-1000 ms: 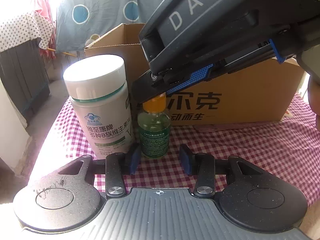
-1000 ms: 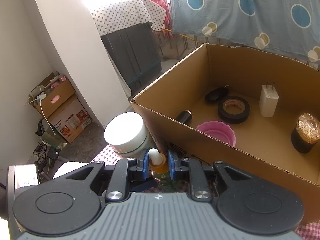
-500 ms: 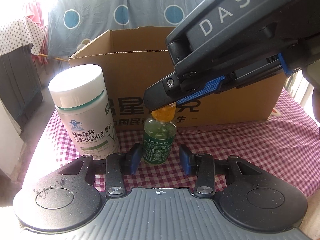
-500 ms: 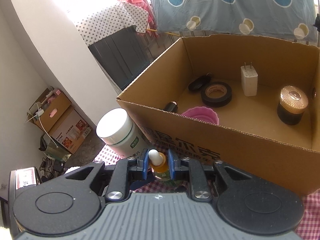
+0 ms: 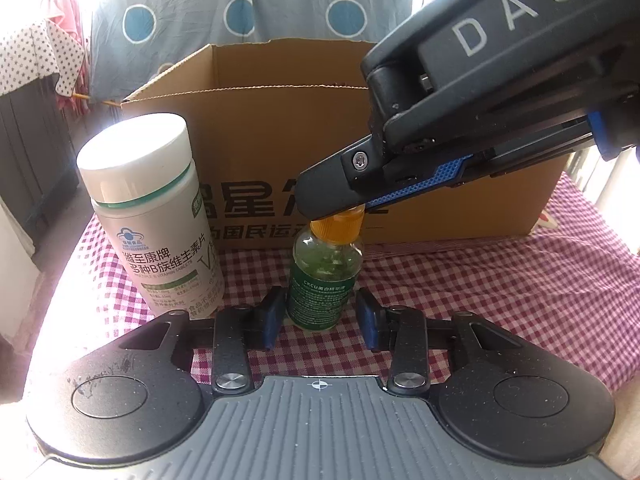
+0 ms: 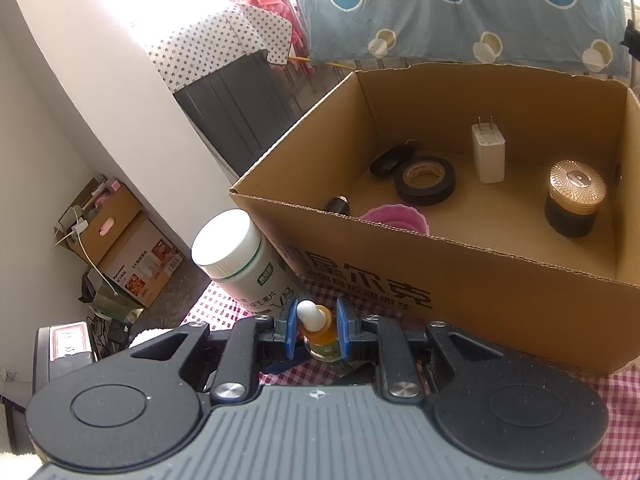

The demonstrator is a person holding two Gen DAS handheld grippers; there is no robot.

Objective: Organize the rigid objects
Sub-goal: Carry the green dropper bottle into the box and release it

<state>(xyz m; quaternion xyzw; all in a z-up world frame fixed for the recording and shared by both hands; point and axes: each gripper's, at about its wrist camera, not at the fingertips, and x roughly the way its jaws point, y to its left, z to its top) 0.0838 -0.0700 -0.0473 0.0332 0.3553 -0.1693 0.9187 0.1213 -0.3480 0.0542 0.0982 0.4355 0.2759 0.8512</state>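
A small green dropper bottle with an orange cap stands on the checked cloth in front of a cardboard box. My right gripper is shut on the bottle's cap from above; it also shows in the left wrist view. My left gripper is open, its fingers either side of the bottle's base. A white vitamin bottle stands just left of the dropper bottle and also shows in the right wrist view.
The box holds a black tape roll, a white charger, a dark jar with a gold lid, a pink cup and small black items. The red checked cloth covers the table. Boxes and clutter lie on the floor to the left.
Both grippers drew back from the box, which now looks smaller. The right gripper stays shut on the dropper bottle's cap, the left stays open around its base.
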